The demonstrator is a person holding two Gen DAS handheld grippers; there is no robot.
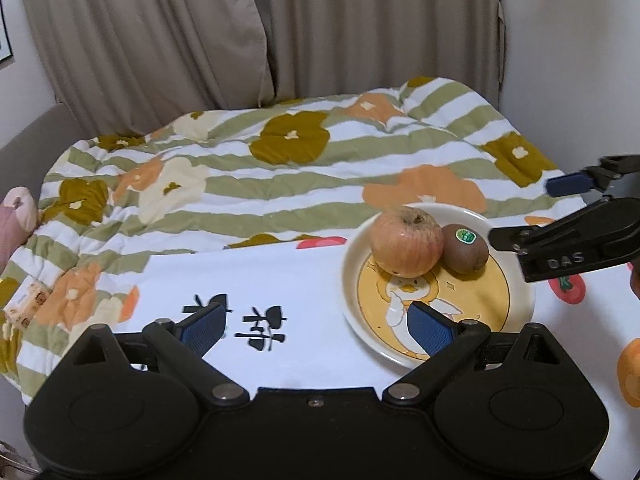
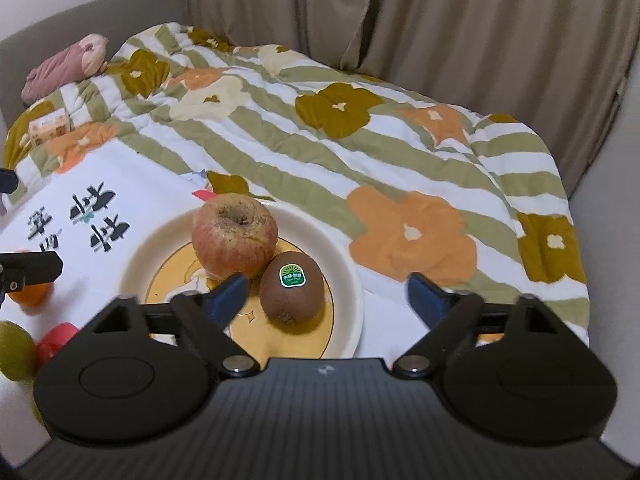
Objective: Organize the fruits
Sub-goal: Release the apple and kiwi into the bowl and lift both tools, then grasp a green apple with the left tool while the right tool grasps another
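Note:
A cream plate [image 1: 516,312] [image 2: 344,280] with a yellow duck picture holds a red-yellow apple [image 1: 405,240] [image 2: 235,235] and a brown kiwi [image 1: 466,249] [image 2: 292,287] with a green sticker, side by side and touching. My left gripper [image 1: 316,326] is open and empty, low over the white cloth at the plate's left rim. My right gripper [image 2: 326,294] is open and empty, its fingers either side of the kiwi and just short of it; it also shows in the left wrist view [image 1: 560,216]. An orange [image 2: 30,294], a green fruit [image 2: 14,350] and a red fruit [image 2: 56,342] lie left of the plate.
A white cloth [image 1: 280,280] with black characters covers the table. A striped floral quilt [image 1: 280,160] lies behind on a bed. A tissue pack [image 1: 26,304] and a pink plush [image 2: 68,64] sit at the far left. Beige curtains hang behind.

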